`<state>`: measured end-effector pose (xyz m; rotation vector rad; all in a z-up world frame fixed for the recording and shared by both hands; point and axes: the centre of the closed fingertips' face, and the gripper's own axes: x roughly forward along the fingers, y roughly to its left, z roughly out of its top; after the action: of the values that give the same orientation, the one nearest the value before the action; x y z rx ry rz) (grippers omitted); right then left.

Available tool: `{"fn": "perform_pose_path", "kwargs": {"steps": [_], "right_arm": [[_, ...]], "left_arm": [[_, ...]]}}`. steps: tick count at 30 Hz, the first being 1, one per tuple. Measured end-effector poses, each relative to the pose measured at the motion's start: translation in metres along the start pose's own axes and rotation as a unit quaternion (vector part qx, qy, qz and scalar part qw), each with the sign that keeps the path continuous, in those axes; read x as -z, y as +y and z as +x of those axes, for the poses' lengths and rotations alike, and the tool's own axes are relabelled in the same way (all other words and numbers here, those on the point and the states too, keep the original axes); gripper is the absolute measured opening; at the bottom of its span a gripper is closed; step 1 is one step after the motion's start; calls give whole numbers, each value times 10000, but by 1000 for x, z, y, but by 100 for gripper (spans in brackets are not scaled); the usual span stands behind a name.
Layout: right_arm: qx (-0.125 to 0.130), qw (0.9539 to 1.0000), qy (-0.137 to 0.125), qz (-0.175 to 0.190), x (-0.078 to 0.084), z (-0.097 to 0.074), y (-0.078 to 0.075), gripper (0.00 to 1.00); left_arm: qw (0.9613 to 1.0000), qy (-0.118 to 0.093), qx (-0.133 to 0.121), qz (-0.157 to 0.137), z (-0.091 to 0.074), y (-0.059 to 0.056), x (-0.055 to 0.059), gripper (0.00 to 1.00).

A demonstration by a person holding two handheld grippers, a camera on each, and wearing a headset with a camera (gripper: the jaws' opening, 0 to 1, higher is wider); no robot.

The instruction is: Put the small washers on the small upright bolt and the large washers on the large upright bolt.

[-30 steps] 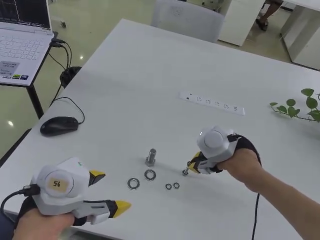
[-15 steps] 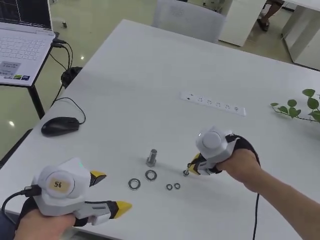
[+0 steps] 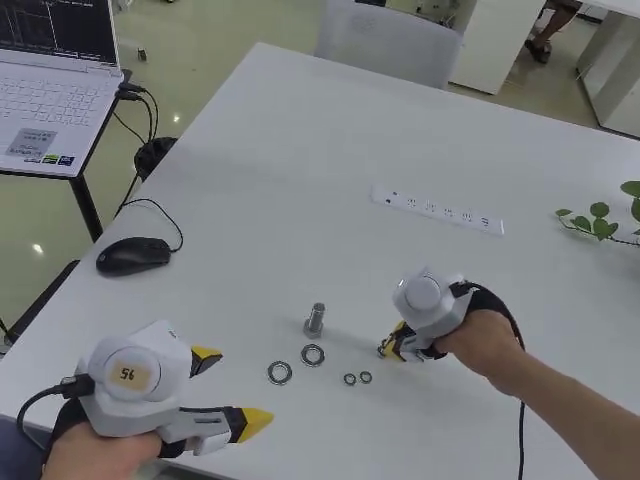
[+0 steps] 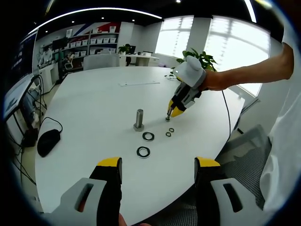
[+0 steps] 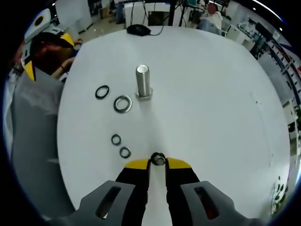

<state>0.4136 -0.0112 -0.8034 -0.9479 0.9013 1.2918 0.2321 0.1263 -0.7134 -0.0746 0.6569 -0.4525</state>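
Right gripper stays clamped on the small upright steel bolt on the smooth white table; left gripper stays spread, empty. Nothing has shifted: large hex-headed steel bolt stands upright, two large flat steel washers lie beside it, and two small steel ring washers lie near the small one.

My white counter carries a mouse at left, a power strip upper right, and lower centre an upright bolt, large washers, small washers.
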Motion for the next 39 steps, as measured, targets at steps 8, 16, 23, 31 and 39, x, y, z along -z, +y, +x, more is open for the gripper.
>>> {"fn": "perform_pose_path", "kwargs": {"steps": [8,16,23,31,39], "right_arm": [[-52,10000,34,33,2,9,1,14],[-92,9999,20,67,4,11,1,15],[-66,9998,-30,177,9,3,3,20],[65,9993,-112,354,22,-12,3,21],[108,9979,-170,616,42,-27,9,21]], "left_arm": [[10000,20,-23,-18,0,2,1,62],[10000,37,-19,-24,0,0,2,62],[10000,63,3,-25,2,-1,3,62],[10000,69,50,45,6,-2,-1,62],[9999,81,79,83,7,-5,-1,61]]}}
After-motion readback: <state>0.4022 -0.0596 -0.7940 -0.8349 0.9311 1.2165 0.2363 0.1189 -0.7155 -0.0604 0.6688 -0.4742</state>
